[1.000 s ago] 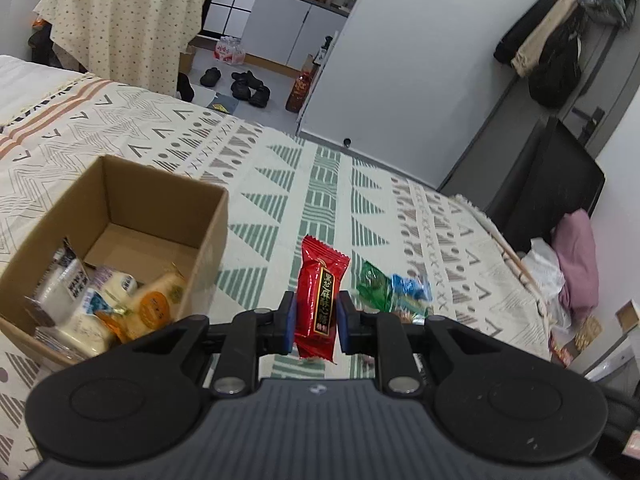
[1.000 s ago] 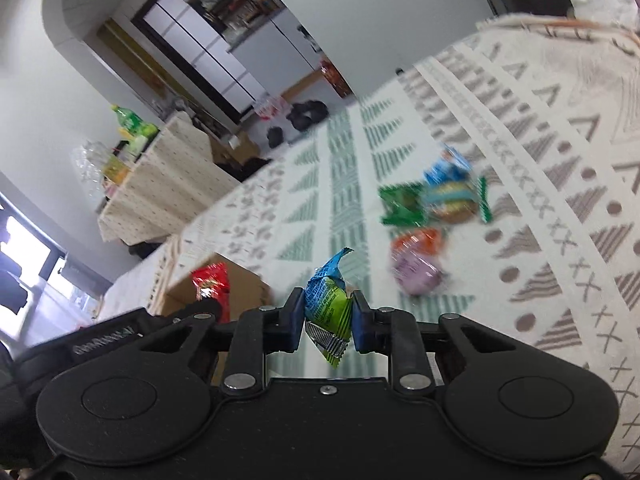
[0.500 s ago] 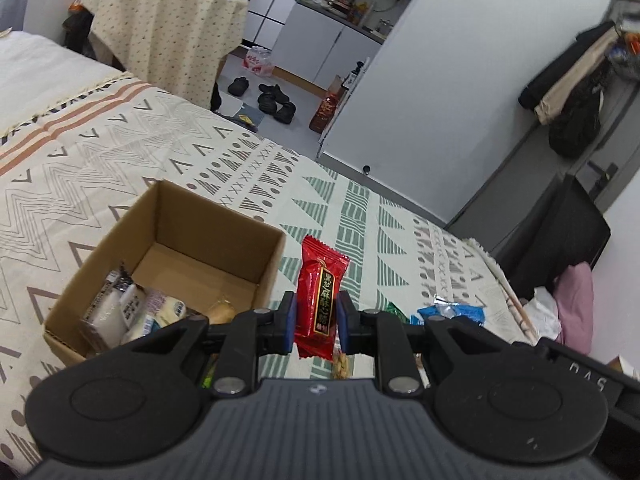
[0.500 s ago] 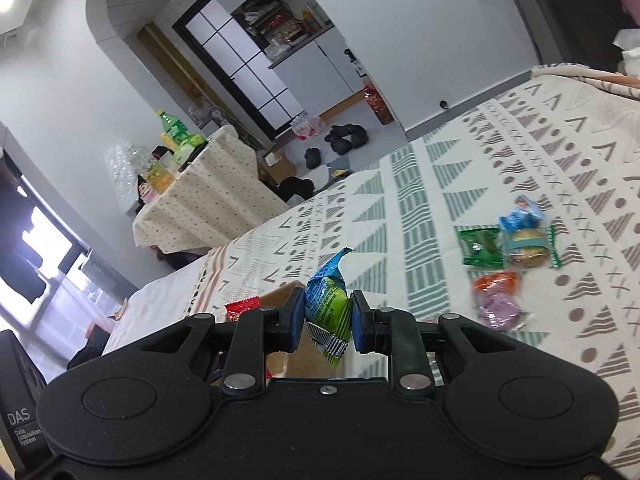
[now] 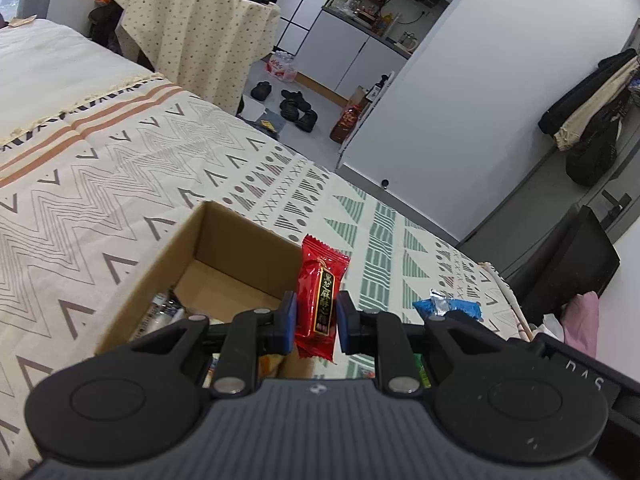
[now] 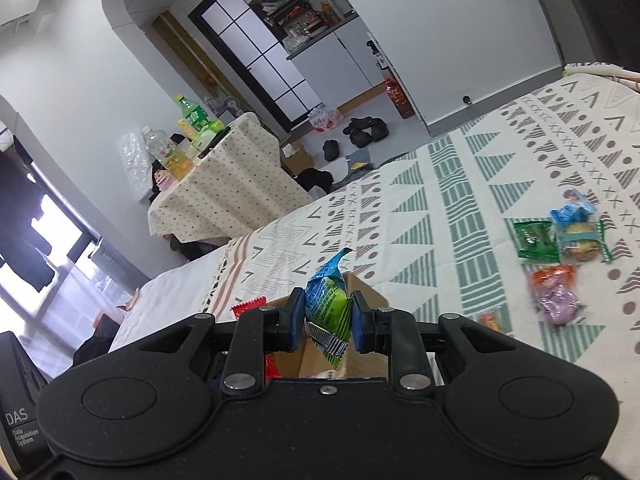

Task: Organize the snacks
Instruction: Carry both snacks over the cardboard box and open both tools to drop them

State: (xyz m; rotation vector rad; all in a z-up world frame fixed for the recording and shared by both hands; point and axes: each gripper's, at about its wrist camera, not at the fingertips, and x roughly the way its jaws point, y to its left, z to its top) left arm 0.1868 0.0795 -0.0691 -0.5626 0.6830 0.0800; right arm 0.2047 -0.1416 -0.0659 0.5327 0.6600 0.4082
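My left gripper (image 5: pixel 316 322) is shut on a red snack packet (image 5: pixel 320 300) and holds it upright over the near right corner of an open cardboard box (image 5: pixel 168 252) on the patterned bed. Several snacks lie in the box (image 5: pixel 162 312). My right gripper (image 6: pixel 326 320) is shut on a green and blue snack packet (image 6: pixel 326 304), just above the box's edge (image 6: pixel 370 294). The red packet's tip (image 6: pixel 248 306) shows to its left. Loose snacks lie on the bed at the right: a green packet (image 6: pixel 534 238), a blue one (image 6: pixel 572 210), an orange and purple one (image 6: pixel 558 294).
The bed cover (image 5: pixel 100 184) spreads around the box. A blue packet (image 5: pixel 448 308) shows behind my left gripper. A small table with bottles (image 6: pixel 208 184) stands past the bed. Shoes (image 5: pixel 296 106) lie on the floor. A dark chair (image 5: pixel 568 264) stands at the bed's right.
Both grippers have moved left over the box, each still holding its packet. The loose snacks have slid to the right in the right wrist view.
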